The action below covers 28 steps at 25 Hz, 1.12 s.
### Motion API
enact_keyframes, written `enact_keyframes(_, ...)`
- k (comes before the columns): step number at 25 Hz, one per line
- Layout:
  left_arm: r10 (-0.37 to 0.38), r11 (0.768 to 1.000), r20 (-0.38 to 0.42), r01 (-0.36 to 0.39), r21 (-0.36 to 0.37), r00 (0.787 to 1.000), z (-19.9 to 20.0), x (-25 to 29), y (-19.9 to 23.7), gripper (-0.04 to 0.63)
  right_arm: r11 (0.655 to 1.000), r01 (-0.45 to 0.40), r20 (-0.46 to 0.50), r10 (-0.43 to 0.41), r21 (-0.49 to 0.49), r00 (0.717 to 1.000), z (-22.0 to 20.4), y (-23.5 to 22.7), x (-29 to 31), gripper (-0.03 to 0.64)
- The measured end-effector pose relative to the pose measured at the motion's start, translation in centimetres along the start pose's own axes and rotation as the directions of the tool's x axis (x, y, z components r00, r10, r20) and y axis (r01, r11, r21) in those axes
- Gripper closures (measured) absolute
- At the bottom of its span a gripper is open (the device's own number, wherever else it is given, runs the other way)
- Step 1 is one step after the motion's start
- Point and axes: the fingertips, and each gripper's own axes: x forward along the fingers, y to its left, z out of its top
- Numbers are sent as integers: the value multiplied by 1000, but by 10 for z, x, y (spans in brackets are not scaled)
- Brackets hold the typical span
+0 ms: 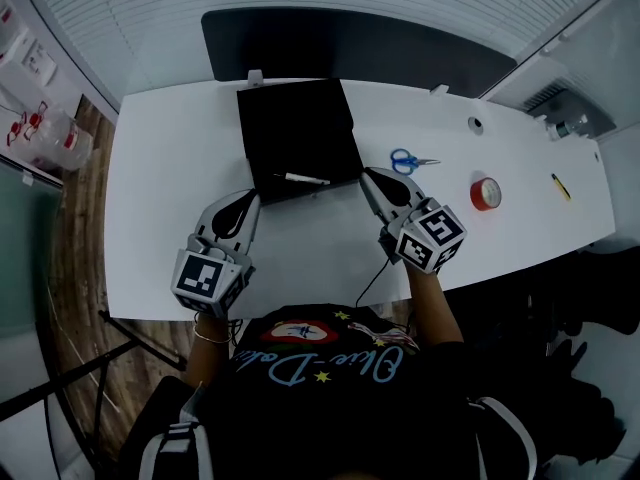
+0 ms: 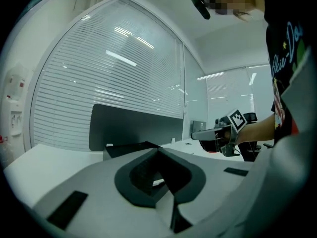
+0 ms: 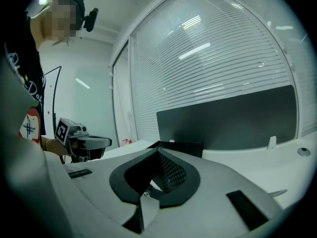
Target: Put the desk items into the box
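Note:
An open black box (image 1: pixel 297 133) sits at the far middle of the white desk (image 1: pixel 170 168), and a white pen (image 1: pixel 301 179) lies along its near edge. To its right on the desk lie blue scissors (image 1: pixel 409 161), a red tape roll (image 1: pixel 485 193) and a small yellow item (image 1: pixel 561 186). My left gripper (image 1: pixel 248 200) is at the box's near left corner, shut and empty. The right gripper (image 1: pixel 370 176) is at the near right corner, also shut and empty. Seen from the left gripper view, the left gripper (image 2: pixel 158 150) has its jaws meeting in front of the box (image 2: pixel 130 148).
A dark partition (image 1: pixel 350 43) stands behind the desk. A small round grommet (image 1: pixel 475 124) sits at the back right, with a bottle (image 1: pixel 563 127) on a side surface beyond it. The desk's near edge lies just in front of the person's torso.

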Motion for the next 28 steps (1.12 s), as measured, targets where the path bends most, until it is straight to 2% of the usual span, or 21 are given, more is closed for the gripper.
enact_keyframes(4, -48, 999, -15, 48, -5, 999, -2, 19, -14, 594, 999, 45, 17, -45, 15, 999, -2, -14, -21, 620)
enact_keyframes(9, -126, 992, -36, 126, 19, 991, 3, 56, -45, 594, 989, 141, 29, -142, 37, 989, -7, -46, -63, 620)
enact_keyframes(15, -192, 980, -33, 193, 39, 981, 9, 102, -99, 594, 978, 205, 20, -206, 43, 978, -11, -88, -115, 620)
enact_keyframes(23, -270, 961, -90, 274, 37, 959, 2, 142, -156, 594, 941, 337, -11, -337, 10, 941, -20, -139, -179, 620)
enact_keyframes(28, -310, 949, -104, 315, 31, 945, 2, 164, -184, 594, 925, 380, -33, -380, -1, 924, -26, -165, -212, 595)
